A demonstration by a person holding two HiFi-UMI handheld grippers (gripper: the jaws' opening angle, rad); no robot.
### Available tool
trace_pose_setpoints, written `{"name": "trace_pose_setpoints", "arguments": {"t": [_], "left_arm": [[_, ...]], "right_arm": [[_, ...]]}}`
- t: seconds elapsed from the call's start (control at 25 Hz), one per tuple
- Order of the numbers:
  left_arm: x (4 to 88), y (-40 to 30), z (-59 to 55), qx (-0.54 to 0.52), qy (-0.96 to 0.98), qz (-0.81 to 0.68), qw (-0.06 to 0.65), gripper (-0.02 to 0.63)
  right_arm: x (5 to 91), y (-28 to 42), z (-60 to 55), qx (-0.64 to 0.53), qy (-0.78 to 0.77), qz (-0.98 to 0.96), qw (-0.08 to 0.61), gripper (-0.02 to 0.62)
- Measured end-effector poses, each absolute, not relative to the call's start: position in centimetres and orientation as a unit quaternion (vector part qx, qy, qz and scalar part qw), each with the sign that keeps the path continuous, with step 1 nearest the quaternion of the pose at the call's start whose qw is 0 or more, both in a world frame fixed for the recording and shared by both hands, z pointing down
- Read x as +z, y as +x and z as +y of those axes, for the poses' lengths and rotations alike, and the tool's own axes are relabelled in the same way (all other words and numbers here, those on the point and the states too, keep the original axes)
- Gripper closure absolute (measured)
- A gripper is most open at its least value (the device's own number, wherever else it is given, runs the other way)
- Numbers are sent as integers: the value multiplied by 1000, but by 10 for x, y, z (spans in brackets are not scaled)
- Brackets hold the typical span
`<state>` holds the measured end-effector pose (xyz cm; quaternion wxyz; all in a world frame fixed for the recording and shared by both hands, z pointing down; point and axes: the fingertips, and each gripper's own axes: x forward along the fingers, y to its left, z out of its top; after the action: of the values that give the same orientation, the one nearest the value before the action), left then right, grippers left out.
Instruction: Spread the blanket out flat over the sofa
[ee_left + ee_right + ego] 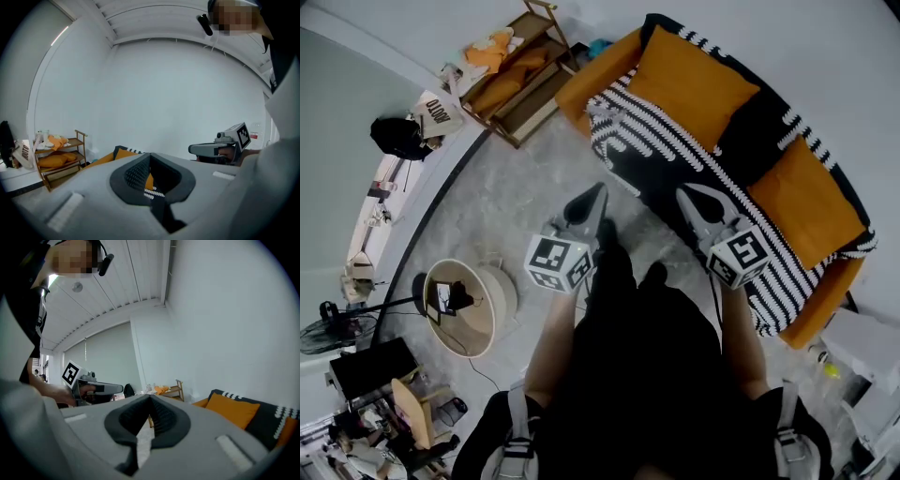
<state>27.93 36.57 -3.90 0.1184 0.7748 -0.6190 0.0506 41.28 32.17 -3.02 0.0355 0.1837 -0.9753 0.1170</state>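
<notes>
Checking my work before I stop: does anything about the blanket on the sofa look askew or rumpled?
Mostly flat. The blanket looks slightly bunched at its corner nearest the shelf, and both orange ends of the sofa show bare.

Ahead and to the left of the left gripper (598, 191), a low wooden shelf rack (546, 42) holds orange cushions (502, 89). Farther left lie a white tote bag (439, 112) and a black bag (398, 138). Back and to its left stands a round wooden side table (502, 284), with a floor fan (321, 335) beyond it.
</notes>
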Motion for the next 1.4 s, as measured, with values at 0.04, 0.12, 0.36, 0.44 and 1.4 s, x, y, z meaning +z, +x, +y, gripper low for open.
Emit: {"name": "trace_pose_setpoints", "arguments": {"t": [0.04,0.12,0.36,0.44,1.4], "left_arm": [[-36,278,362,53,775,-618,122,595],[-31,275,353,55,777,-614,126,595],[-14,257,315,62,781,-607,130,595],[-10,248,298,59,784,-603,131,595],[75,62,111,111,812,-539,195,592]], "right_arm": [[-29,412,319,118,186,-975,35,592],[-27,411,311,120,189,-974,35,592],[-21,396,281,131,206,-969,40,592],[-17,387,266,132,212,-967,47,592],[30,189,105,161,262,-944,119,592]]}}
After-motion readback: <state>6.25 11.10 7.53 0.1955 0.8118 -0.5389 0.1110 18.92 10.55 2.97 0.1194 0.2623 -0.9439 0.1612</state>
